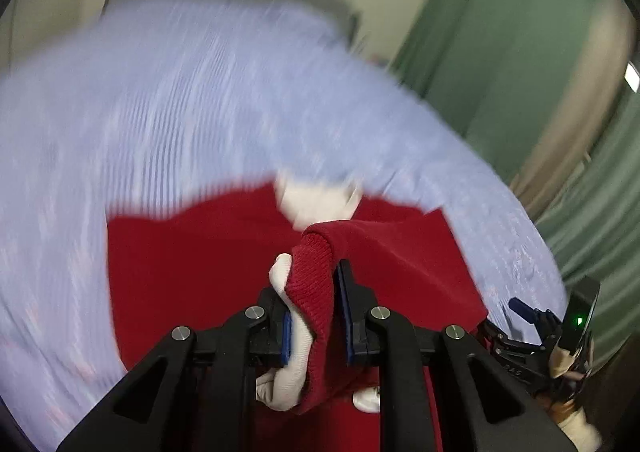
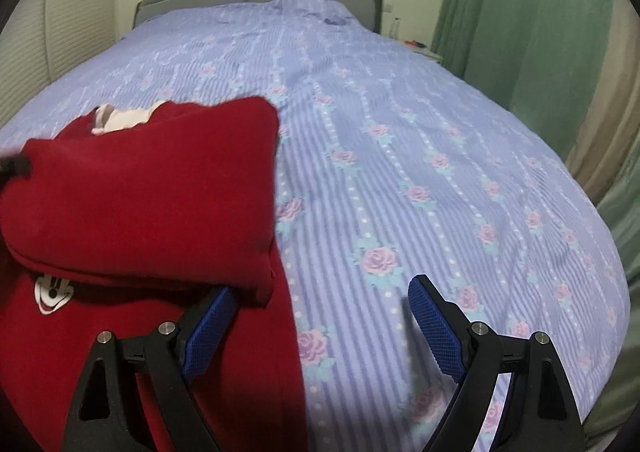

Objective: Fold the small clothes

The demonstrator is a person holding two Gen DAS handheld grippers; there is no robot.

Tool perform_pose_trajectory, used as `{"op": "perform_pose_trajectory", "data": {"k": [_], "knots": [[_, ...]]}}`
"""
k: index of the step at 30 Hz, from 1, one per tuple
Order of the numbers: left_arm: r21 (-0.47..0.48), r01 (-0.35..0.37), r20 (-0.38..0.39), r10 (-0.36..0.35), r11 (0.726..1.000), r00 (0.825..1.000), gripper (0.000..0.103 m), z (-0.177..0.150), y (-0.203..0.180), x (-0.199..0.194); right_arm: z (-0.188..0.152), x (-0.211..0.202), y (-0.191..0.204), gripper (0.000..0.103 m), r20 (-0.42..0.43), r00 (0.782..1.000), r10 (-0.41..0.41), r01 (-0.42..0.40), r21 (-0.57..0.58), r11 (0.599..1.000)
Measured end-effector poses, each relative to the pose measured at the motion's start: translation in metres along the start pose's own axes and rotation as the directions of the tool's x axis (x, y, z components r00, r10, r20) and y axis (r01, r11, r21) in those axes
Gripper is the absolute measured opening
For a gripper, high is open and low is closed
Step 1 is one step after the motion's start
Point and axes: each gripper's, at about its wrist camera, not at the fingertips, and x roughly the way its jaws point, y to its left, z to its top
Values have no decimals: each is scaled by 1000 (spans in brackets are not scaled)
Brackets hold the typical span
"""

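Left gripper [image 1: 316, 316]: clamping on a bunched red knit cuff with white lining, low centre of the left wrist view.
Right gripper [image 2: 320, 328]: jaws standing wide apart, gripping nothing, at the bottom of the right wrist view.
Red garment [image 2: 140, 188]: lying at the left of that view on the bedspread [image 2: 420, 156], partly folded over, a white cartoon patch [image 2: 52, 292] showing below the fold.

Bed [image 2: 400, 156] under my grippers wearing lilac rose-print striped cover; red garment [image 2: 140, 188] lying folded over on its near-left part.
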Motion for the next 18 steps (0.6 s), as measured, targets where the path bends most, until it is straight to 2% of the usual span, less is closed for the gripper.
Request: {"op": "perform_pose_trajectory", "data": {"k": [2,4,6,8,10,12,14,16,18], "knots": [[23,-13,-20,14,1000,1000,20,1,1,7,-3,0,-5,87,-1,1000,0,0,45,999],[46,-59,-93,63,997,994,20,-10,10,28,-8,6,-12,87,-27,999,-40,42,94,995],[15,-65,-157,67,998,985,22,-24,24,41,-14,8,-20,87,-38,999,-8,14,157,987],[-14,-72,-145,69,997,987,29,-32,31,41,-19,9,-26,87,-41,999,15,-6,195,981],[-31,-93,-144,88,995,986,40,-31,32,39,-19,9,-23,87,-41,999,-2,9,171,985],[16,-148,-140,149,989,979,56,-31,28,36,-17,9,-20,87,-48,999,-15,22,152,988],[55,-191,-138,197,980,971,66,-32,25,27,-15,9,-20,87,-56,998,-18,26,137,990],[86,-226,-114,235,970,965,67,-33,20,9,-14,2,-19,87,-67,997,-28,35,112,993],[125,-313,-63,322,941,944,74,-36,15,-15,-13,-14,-20,87,-69,995,-72,78,77,994]]}}
